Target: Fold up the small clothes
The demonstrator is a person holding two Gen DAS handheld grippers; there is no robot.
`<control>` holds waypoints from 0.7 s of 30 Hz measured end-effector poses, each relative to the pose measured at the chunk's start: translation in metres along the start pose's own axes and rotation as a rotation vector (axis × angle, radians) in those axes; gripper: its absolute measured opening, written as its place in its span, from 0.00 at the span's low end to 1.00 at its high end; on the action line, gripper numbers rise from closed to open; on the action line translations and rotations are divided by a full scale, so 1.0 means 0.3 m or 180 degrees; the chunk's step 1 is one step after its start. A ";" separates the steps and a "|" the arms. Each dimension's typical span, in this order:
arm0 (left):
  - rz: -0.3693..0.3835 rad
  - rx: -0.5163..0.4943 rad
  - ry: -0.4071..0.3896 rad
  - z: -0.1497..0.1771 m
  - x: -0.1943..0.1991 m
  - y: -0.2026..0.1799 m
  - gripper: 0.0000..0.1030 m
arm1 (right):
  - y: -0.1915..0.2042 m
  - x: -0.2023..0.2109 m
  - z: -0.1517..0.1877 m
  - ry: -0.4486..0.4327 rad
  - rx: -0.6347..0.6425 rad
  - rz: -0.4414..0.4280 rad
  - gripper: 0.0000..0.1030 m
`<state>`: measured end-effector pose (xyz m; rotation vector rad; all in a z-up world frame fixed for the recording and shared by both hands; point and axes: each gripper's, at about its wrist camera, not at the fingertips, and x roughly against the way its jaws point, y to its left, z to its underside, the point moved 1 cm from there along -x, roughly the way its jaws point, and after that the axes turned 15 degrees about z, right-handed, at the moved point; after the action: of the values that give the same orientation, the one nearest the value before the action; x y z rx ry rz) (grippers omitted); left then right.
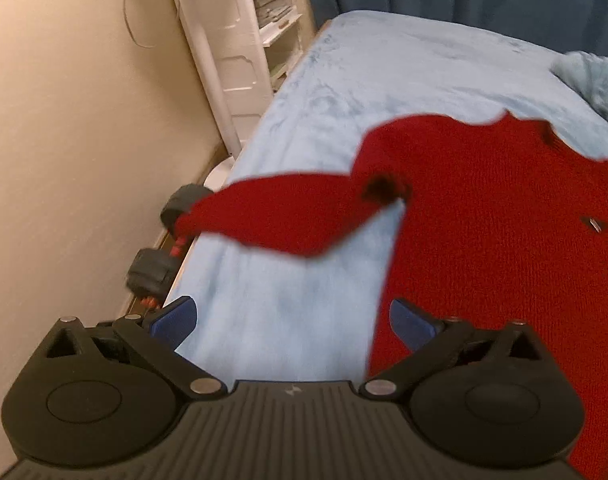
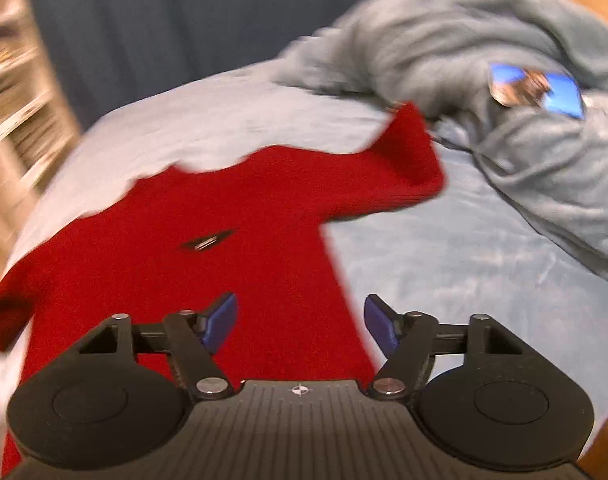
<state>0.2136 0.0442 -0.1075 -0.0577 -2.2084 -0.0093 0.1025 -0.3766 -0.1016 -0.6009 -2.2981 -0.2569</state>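
A small red knitted sweater (image 1: 504,216) lies spread flat on the light blue bed cover (image 1: 344,92), a small dark emblem on its chest. In the left wrist view one sleeve (image 1: 271,220) stretches out to the bed's left edge. My left gripper (image 1: 291,320) hangs above the sweater's lower left side, wide open, nothing between its blue pads. In the right wrist view the red sweater (image 2: 223,248) fills the middle, its other sleeve (image 2: 408,160) reaching toward the blanket. My right gripper (image 2: 299,320) is open over the sweater's right edge, holding nothing.
A crumpled grey-blue blanket (image 2: 484,80) is heaped at the bed's far right, with a blue and brown object (image 2: 536,88) on it. Beside the bed's left edge lie black dumbbells (image 1: 155,268) on the floor, near a cream wall and white shelves (image 1: 263,20). Dark curtains hang behind.
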 end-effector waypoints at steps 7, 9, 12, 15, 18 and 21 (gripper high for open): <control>0.0335 0.0040 -0.0042 0.221 0.325 -0.089 1.00 | 0.084 0.348 0.150 -0.0172 0.0470 -0.0208 0.77; 0.0482 -0.0045 -0.0129 0.280 0.407 -0.134 1.00 | 0.088 0.435 0.188 -0.0227 0.0526 -0.0213 0.78; 0.0570 -0.0232 -0.0235 0.359 0.498 -0.210 1.00 | 0.058 0.566 0.268 -0.0454 0.0588 -0.0218 0.80; 0.0677 -0.0399 -0.0310 0.417 0.565 -0.267 1.00 | 0.025 0.643 0.334 -0.0630 0.0617 -0.0106 0.84; 0.0727 -0.0544 -0.0355 0.470 0.618 -0.304 1.00 | -0.010 0.679 0.380 -0.0545 0.0518 -0.0158 0.84; 0.0697 -0.0685 -0.0434 0.513 0.662 -0.329 1.00 | -0.017 0.706 0.428 -0.0456 0.0530 -0.0217 0.84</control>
<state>-0.0325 -0.0425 -0.0383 -0.4306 -2.3180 -0.1246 -0.1098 -0.2628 -0.0436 -0.4702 -2.4512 -0.0548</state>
